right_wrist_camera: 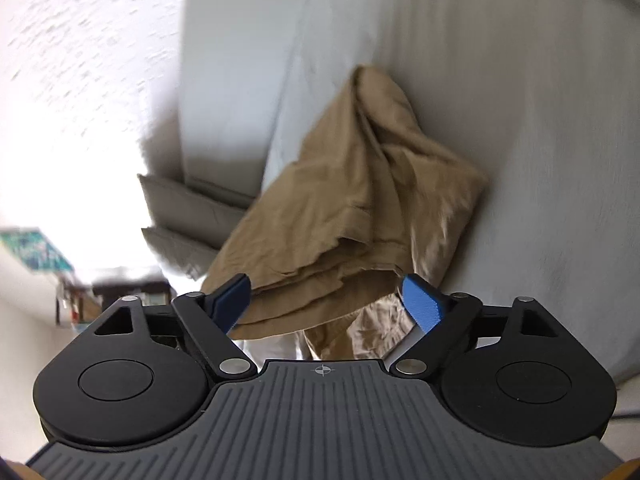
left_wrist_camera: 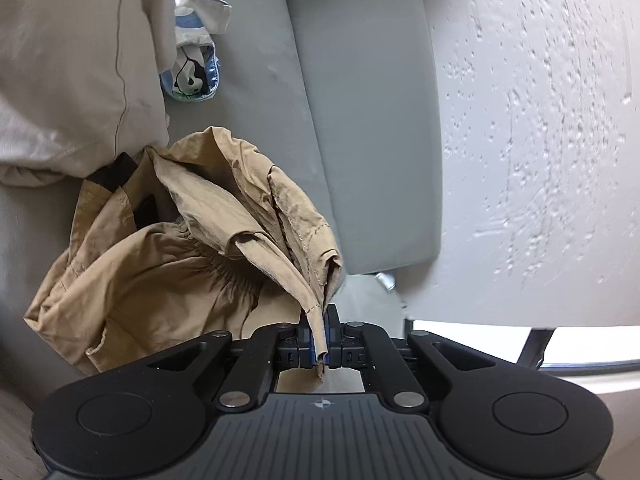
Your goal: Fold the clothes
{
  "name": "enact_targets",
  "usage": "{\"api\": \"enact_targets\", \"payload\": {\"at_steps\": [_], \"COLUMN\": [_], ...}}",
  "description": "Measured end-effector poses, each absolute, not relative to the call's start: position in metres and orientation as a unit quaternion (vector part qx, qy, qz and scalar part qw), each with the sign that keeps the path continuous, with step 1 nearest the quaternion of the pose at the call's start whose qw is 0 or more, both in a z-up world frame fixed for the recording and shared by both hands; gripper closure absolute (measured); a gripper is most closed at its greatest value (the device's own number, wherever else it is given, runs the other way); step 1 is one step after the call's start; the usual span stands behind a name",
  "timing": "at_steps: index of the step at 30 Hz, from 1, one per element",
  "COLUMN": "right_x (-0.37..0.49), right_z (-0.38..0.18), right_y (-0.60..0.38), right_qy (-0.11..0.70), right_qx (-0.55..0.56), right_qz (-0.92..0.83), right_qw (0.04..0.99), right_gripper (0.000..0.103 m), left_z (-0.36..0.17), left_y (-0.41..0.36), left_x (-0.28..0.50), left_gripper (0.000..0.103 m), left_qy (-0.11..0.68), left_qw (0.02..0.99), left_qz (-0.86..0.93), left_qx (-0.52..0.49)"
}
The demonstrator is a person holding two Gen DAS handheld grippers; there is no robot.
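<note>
While both views were rolled sideways, the biggest thing in frame was the pale grey upholstered sofa [left_wrist_camera: 360, 128], with its seat and back cushions meeting along a seam. A white rough-textured wall [left_wrist_camera: 540, 120] sat beside it in the left wrist view. A cream fabric cushion [left_wrist_camera: 68, 68] with a stitched seam lay on the sofa, touching the top edge of the garment.

The crumpled tan cotton garment [left_wrist_camera: 168, 248] with a gathered elastic band lay heaped on the sofa seat, one strip of its edge pulled up off the pile. A black patch showed at its upper left fold. The right wrist view showed the same tan cloth [right_wrist_camera: 360, 200] bunched against the sofa, with the hem hanging toward the camera.

A small blue-and-white printed fabric item [left_wrist_camera: 194, 56] lay behind the cushion, well apart from the garment.

The left gripper [left_wrist_camera: 318, 336] was clamped fully closed on that raised strip of tan cloth, with the fabric pinched between the pads.

The right gripper [right_wrist_camera: 326, 304] stood wide apart, blue pads [right_wrist_camera: 420, 300] either side of the hanging hem; pads weren't pressing on it, so no grip.
</note>
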State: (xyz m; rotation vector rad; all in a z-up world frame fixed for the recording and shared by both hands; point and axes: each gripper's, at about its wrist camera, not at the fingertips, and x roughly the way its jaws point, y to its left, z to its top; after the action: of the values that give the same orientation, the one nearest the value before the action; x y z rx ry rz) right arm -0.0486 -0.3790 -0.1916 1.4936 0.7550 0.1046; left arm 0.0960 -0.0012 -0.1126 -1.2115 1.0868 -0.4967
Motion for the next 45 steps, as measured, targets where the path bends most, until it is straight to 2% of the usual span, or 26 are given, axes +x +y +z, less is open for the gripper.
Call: {"api": "enact_targets", "payload": {"at_steps": [7, 13, 15, 18, 19, 21, 22, 23, 29, 31, 33, 34, 37, 40, 42, 45], "right_x": [-0.031, -0.013, -0.013, -0.017, -0.017, -0.01, -0.008, -0.003, 0.007, 0.009, 0.013, 0.014, 0.014, 0.013, 0.013, 0.0], "right_z": [-0.223, -0.229, -0.221, -0.209, -0.206, -0.197, -0.192, -0.184, -0.141, -0.144, -0.157, -0.162, -0.168, -0.171, -0.171, -0.176], "right_y": [-0.343, -0.328, -0.333, -0.354, -0.36, -0.371, -0.38, -0.382, -0.379, -0.375, -0.374, -0.374, -0.369, -0.362, -0.36, -0.356], "right_qy": [0.277, 0.261, 0.252, 0.239, 0.237, 0.247, 0.258, 0.271, 0.331, 0.359, 0.374, 0.374, 0.374, 0.372, 0.372, 0.371], "right_qx": [0.781, 0.794, 0.778, 0.753, 0.744, 0.715, 0.692, 0.662, 0.466, 0.42, 0.428, 0.438, 0.439, 0.421, 0.416, 0.413], "right_qz": [0.056, 0.038, 0.014, -0.023, -0.033, -0.049, -0.055, -0.059, -0.07, -0.079, -0.076, -0.072, -0.067, -0.066, -0.065, -0.063], "right_qw": [0.557, 0.548, 0.575, 0.613, 0.624, 0.652, 0.672, 0.696, 0.817, 0.83, 0.819, 0.814, 0.814, 0.825, 0.828, 0.829], "right_gripper": [0.01, 0.011, 0.016, 0.032, 0.045, 0.065, 0.087, 0.092, 0.096, 0.096, 0.096, 0.096, 0.096, 0.096, 0.096, 0.096], "left_z": [-0.121, -0.122, -0.122, -0.124, -0.126, -0.129, -0.132, -0.135, -0.161, -0.164, -0.149, -0.138, -0.105, -0.094, -0.1, -0.124], "left_y": [0.007, 0.012, 0.013, 0.013, 0.011, 0.007, 0.004, 0.002, -0.02, -0.023, -0.02, -0.02, -0.029, -0.043, -0.055, -0.073], "left_x": [0.094, 0.092, 0.091, 0.083, 0.08, 0.072, 0.066, 0.061, 0.027, 0.014, -0.006, -0.014, -0.022, -0.004, 0.018, 0.045], "left_gripper": [0.102, 0.102, 0.102, 0.102, 0.103, 0.103, 0.103, 0.103, 0.098, 0.088, 0.079, 0.078, 0.078, 0.078, 0.093, 0.101], "left_qy": [0.475, 0.473, 0.475, 0.477, 0.478, 0.484, 0.491, 0.496, 0.542, 0.541, 0.5, 0.468, 0.375, 0.341, 0.335, 0.331], "left_qw": [0.626, 0.618, 0.623, 0.64, 0.65, 0.675, 0.687, 0.699, 0.758, 0.778, 0.814, 0.839, 0.896, 0.902, 0.9, 0.911], "left_qz": [-0.212, -0.215, -0.215, -0.211, -0.211, -0.208, -0.203, -0.197, -0.134, -0.106, -0.087, -0.084, -0.111, -0.181, -0.2, -0.193], "left_qx": [-0.581, -0.59, -0.583, -0.564, -0.551, -0.516, -0.496, -0.476, -0.337, -0.301, -0.281, -0.263, -0.209, -0.192, -0.195, -0.149]}}
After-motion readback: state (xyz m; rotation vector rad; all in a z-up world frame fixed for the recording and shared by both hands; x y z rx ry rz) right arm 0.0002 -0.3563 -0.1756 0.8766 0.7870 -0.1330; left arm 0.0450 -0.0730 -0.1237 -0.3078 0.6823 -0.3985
